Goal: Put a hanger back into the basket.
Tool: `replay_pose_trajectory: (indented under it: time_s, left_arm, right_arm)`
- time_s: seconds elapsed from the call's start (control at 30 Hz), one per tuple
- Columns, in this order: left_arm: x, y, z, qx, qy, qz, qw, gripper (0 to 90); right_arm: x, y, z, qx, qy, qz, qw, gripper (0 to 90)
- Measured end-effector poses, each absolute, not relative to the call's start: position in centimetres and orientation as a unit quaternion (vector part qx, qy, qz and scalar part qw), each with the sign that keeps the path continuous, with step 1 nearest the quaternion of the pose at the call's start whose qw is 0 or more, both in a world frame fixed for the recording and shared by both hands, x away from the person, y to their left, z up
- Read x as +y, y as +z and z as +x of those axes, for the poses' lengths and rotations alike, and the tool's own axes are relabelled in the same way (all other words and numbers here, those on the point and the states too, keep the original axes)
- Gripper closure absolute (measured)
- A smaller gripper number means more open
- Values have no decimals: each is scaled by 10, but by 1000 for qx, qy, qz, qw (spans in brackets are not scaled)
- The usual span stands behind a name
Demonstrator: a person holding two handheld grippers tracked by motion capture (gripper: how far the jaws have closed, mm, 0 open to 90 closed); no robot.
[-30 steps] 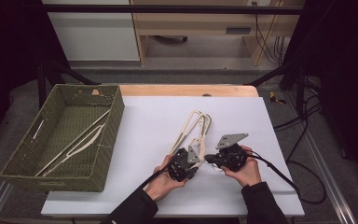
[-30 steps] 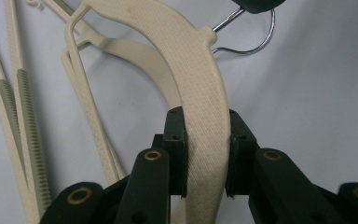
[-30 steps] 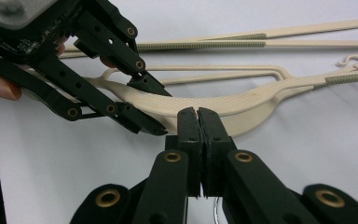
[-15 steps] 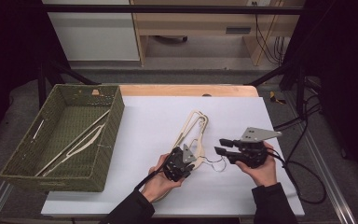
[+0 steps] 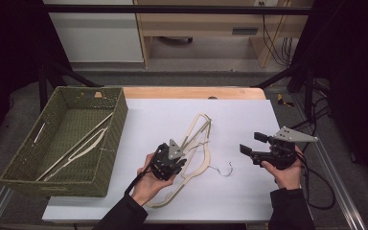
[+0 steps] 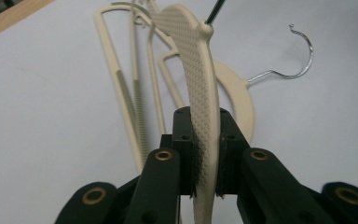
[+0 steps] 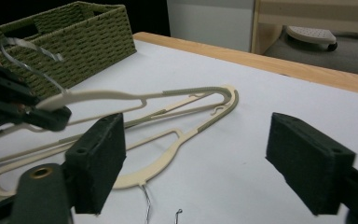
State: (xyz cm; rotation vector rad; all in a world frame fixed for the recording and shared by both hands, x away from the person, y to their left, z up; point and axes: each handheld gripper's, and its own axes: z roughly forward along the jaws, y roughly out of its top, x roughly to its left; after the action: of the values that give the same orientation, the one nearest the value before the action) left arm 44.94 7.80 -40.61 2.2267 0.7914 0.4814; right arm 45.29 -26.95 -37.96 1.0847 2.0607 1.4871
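Observation:
Two cream plastic hangers are at the middle of the white table point(image 5: 230, 120). My left gripper point(image 5: 172, 160) point(image 6: 205, 140) is shut on the ribbed arm of one hanger point(image 5: 197, 130) point(image 6: 199, 79), which is raised at an angle; its jaws have just been closing on it. The other hanger point(image 5: 199, 166) point(image 6: 237, 100) lies flat beneath, with its wire hook point(image 5: 224, 170) point(image 6: 299, 55) to the right. My right gripper point(image 5: 252, 143) point(image 7: 200, 158) hovers right of the hangers. Its jaws have just been opening and hold nothing. The right gripper view shows the left gripper point(image 7: 14, 105) holding the raised hanger point(image 7: 121, 96).
A green wicker basket point(image 5: 119, 120) point(image 7: 88, 28) stands at the table's left with a few pale hangers point(image 5: 76, 146) inside. A wooden strip point(image 5: 196, 92) runs along the table's far edge. A cable point(image 5: 316, 177) trails from the right gripper.
The right gripper has drawn away to the right from the hangers and its jaws have opened. The left hand has risen a little, tilting its hanger up.

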Motion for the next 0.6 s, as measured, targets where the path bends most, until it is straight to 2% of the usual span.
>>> replay_pose_trajectory:
  time_s: [0.13,0.37,0.6]
  left_arm:
    - [92,-402,453,328,198,850,361,833]
    - [114,-398,461,359,199,834,369,857]
    - [133,-382,453,354,206,819,402,857]
  right_arm:
    - [-271,-384,455,730,527,394,187,120]
    - [-273,-386,455,728,527,398,182,112]
    - [-272,-387,454,730,526,396,183,96]
